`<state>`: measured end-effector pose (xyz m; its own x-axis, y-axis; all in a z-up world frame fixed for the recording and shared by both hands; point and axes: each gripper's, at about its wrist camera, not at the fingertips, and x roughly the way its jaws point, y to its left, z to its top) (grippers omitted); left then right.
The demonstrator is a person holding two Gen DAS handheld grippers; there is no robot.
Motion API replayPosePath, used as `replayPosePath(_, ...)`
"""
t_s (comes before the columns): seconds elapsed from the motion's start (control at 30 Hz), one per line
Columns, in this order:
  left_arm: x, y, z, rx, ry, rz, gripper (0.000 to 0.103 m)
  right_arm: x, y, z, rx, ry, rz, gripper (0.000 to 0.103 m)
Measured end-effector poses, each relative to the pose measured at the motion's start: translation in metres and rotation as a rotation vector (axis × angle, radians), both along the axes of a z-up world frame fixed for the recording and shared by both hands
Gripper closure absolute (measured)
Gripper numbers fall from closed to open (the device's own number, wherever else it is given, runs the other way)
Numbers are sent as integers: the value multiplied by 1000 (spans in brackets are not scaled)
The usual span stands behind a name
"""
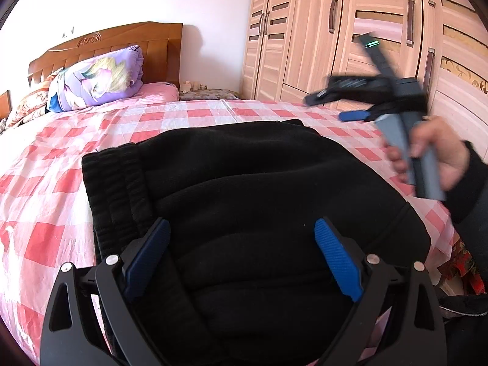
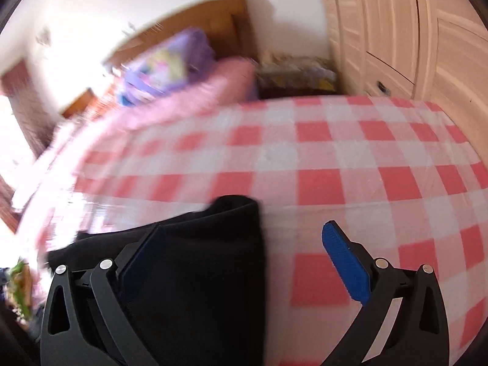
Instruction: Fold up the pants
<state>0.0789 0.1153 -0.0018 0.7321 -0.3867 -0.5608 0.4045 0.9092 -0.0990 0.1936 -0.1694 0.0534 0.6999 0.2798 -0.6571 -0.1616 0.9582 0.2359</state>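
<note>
Black pants: folded into a thick bundle, lying on the near part of the bed; ribbed waistband at the left edge.
Checked bedsheet: pink, red and white, covering the bed under the pants.
Left gripper: fingers spread wide, grasping nothing, poised above the near half of the bundle.
Right gripper: fingers spread, empty, over the right edge of the pants; held in the right hand.
Purple quilt: rolled, far left, against the wooden headboard.
Wardrobe: light wood, far right.
</note>
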Motion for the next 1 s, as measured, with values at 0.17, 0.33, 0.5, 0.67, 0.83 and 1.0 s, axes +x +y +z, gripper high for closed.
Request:
replayPosePath(0.17,-18,10,37,-115,-53,-34,5,-47,7,11,-89,-100,116,4)
replayPosePath(0.33,17,17,65,-93,-9,76,1,-61,11,-4,-63,-32,120,4)
replayPosePath(0.5,63,21,30,43,161,198,2,-89,53,-28,-179,-10,263,4)
replayPosePath(0.67,65,44,7,-24,206,225,2,-103,64,-45,-221,-32,259,4)
replayPosePath(0.83,66,46,4,-18,203,219,2,-123,71,-27,-221,-116,297,4)
replayPosePath(1.0,65,45,4,-44,191,221,2,-141,91,-55,-279,-133,364,4)
